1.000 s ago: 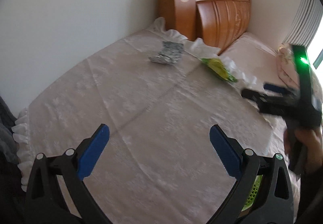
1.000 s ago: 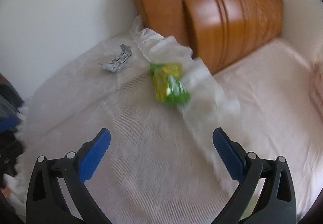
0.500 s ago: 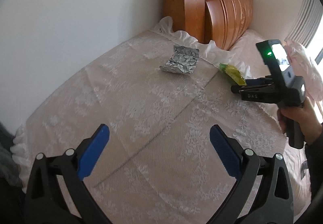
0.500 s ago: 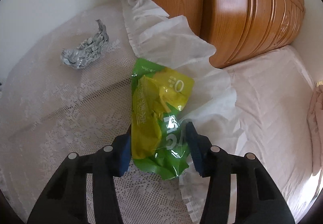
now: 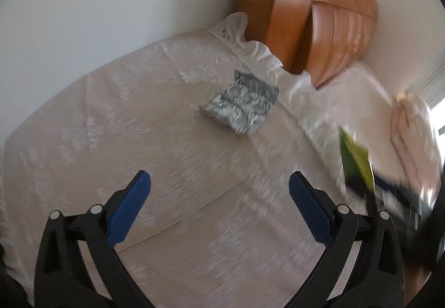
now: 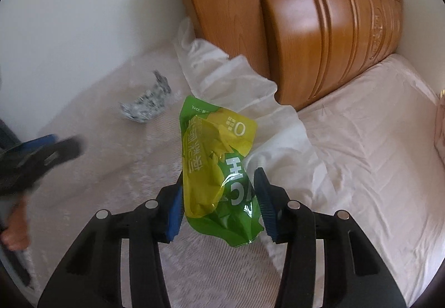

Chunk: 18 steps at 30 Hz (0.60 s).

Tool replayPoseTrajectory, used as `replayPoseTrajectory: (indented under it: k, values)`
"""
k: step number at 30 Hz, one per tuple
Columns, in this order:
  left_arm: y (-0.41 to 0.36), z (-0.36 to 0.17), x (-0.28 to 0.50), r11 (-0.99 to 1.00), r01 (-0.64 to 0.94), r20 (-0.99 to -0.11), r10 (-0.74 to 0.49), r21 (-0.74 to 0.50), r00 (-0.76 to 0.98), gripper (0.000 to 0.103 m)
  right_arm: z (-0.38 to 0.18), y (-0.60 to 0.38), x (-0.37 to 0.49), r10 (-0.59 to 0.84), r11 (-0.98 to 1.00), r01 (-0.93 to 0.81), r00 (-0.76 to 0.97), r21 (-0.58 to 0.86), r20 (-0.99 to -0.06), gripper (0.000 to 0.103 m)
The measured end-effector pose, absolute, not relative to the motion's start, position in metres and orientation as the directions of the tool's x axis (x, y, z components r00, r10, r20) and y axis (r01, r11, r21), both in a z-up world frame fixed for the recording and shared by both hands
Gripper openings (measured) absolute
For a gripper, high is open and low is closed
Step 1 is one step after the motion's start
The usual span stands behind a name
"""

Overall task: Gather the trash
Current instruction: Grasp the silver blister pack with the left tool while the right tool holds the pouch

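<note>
Your foil wrapper (image 5: pixel 240 102) lies on the lace bedspread (image 5: pixel 139 127), before the headboard (image 5: pixel 306 16). Your pouch (image 6: pixel 219 166) sits right of it, between the right gripper (image 6: pixel 219 205) pads, near the frill (image 6: pixel 222 71).

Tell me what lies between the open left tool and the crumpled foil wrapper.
Only bare lace bedcover, as the left wrist view shows: nothing sits between the left tool and the foil wrapper.

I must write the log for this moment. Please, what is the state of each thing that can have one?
right gripper: jaws shut on green pouch
green pouch: crumpled, held, lifted off the bed
left gripper: jaws open, empty
foil wrapper: crumpled, lying on the bedspread, not touched
</note>
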<state>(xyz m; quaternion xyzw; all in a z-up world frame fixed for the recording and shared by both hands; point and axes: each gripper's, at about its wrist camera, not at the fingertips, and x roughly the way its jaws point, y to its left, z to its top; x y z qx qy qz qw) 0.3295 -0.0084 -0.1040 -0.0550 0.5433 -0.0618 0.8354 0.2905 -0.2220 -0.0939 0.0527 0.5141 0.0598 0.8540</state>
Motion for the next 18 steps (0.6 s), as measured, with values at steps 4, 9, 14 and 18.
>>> replayPoseTrajectory:
  k: [4, 9, 14, 18]
  values:
    - [-0.022, -0.117, 0.363, 0.979, -0.097, -0.924, -0.135, -0.18, 0.357, 0.095, -0.082, -0.225, 0.261, 0.18, 0.982, -0.036, 0.501, 0.188, -0.846, 0.047]
    - [-0.03, -0.138, 0.402, 0.915, -0.372, -0.955, -0.046, -0.158, 0.292, 0.095, -0.078, -0.228, 0.225, 0.238, 0.962, -0.009, 0.512, 0.271, -0.826, 0.047]
    - [-0.043, -0.161, 0.426, 0.842, -0.538, -0.977, 0.081, -0.038, 0.197, 0.095, -0.086, -0.234, 0.203, 0.262, 0.95, 0.017, 0.502, 0.313, -0.824, 0.047]
    - [-0.05, -0.181, 0.437, 0.8, -0.6, -0.987, 0.091, -0.006, 0.132, 0.095, -0.089, -0.244, 0.19, 0.266, 0.94, 0.052, 0.505, 0.336, -0.821, 0.047]
